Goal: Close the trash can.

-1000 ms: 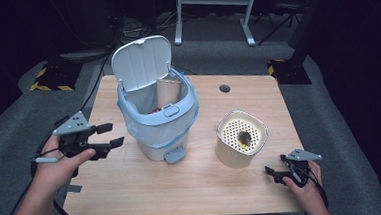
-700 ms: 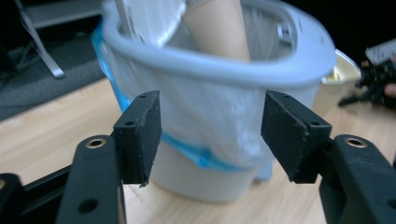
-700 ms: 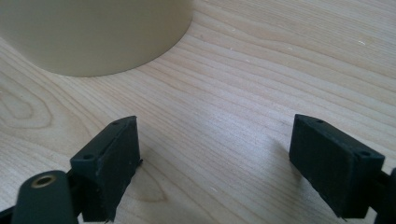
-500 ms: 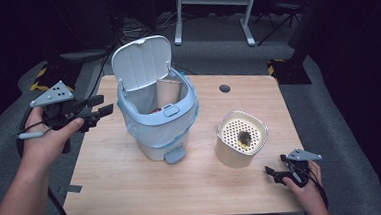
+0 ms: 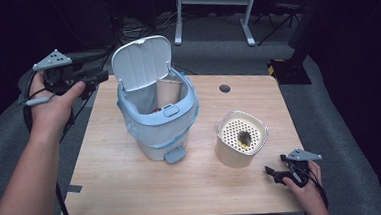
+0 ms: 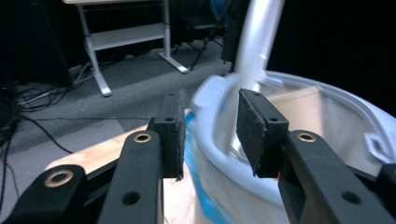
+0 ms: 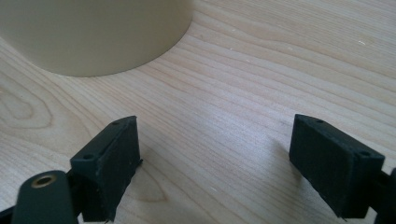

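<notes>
Wooden table [image 5: 132, 176], open-lidded bin [image 5: 158, 117]

Lidded bin [image 5: 159, 117] mid-table [image 5: 118, 187], perforated container [image 5: 242, 143] to its right

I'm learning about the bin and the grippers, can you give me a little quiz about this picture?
1. True or false: the lid of the bin is shut.
2. What sits nearest the right gripper? A) the bin B) the cream pot C) the dark hole in the table
3. Fill in: the left gripper is held up beside the bin's ____.

Key
1. False: the lid stands up, open.
2. B: the pot with the holed top stands just beyond the right gripper, whose jaws are wide apart on the table.
3. Lid: the open jaws point at it from the table's left edge.
</notes>
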`<state>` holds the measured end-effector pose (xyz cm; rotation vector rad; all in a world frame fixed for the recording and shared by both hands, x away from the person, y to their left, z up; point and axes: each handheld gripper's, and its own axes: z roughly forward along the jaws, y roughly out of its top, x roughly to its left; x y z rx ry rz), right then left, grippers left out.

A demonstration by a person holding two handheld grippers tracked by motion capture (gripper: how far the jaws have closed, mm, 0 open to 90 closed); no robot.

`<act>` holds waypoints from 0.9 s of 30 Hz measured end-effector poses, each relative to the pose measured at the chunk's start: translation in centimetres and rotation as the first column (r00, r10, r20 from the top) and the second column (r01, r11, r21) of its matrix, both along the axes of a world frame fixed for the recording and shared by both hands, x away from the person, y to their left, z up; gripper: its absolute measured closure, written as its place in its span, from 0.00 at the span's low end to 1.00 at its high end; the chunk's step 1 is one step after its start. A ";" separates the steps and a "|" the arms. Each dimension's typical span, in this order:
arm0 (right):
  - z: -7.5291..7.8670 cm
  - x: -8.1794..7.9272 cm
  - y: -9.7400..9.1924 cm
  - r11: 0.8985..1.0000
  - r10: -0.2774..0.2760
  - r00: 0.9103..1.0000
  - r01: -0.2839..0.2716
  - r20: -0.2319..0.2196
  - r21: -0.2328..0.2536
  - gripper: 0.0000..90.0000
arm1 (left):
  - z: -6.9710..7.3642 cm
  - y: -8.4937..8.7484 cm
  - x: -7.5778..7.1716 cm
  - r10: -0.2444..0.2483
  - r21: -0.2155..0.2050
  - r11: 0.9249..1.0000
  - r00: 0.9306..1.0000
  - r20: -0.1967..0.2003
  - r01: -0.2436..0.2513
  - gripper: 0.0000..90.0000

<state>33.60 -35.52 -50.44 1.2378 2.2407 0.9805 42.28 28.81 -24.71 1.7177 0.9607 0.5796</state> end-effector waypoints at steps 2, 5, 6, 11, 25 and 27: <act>0.0 0.0 0.0 1.000 0.000 1.000 0.000 0.000 0.000 0.18 | 0.2 -0.1 0.7 0.022 -0.003 1.000 1.000 -0.003 -0.022 0.69; 0.0 0.0 0.0 1.000 0.000 1.000 0.000 0.000 0.000 0.18 | 0.7 -0.4 1.7 0.040 -0.013 0.999 0.999 0.006 -0.040 0.68; 0.0 0.0 0.0 1.000 0.000 1.000 0.000 0.000 0.000 0.18 | 0.9 -0.5 2.0 0.045 -0.022 0.999 0.999 0.011 -0.045 0.67; 0.0 0.0 0.0 1.000 0.000 1.000 0.000 0.000 0.000 0.18 | 1.6 -0.9 3.1 0.031 -0.052 0.998 0.999 0.007 -0.031 0.61; 0.0 0.0 0.0 1.000 0.000 1.000 0.000 0.000 0.000 0.18 | 2.3 -1.5 3.1 -0.053 -0.067 0.996 0.998 0.026 0.055 0.62; 0.0 0.0 0.0 1.000 0.000 1.000 0.000 0.000 0.000 0.18 | 2.4 -1.8 2.7 -0.076 -0.059 0.995 0.997 0.027 0.078 0.62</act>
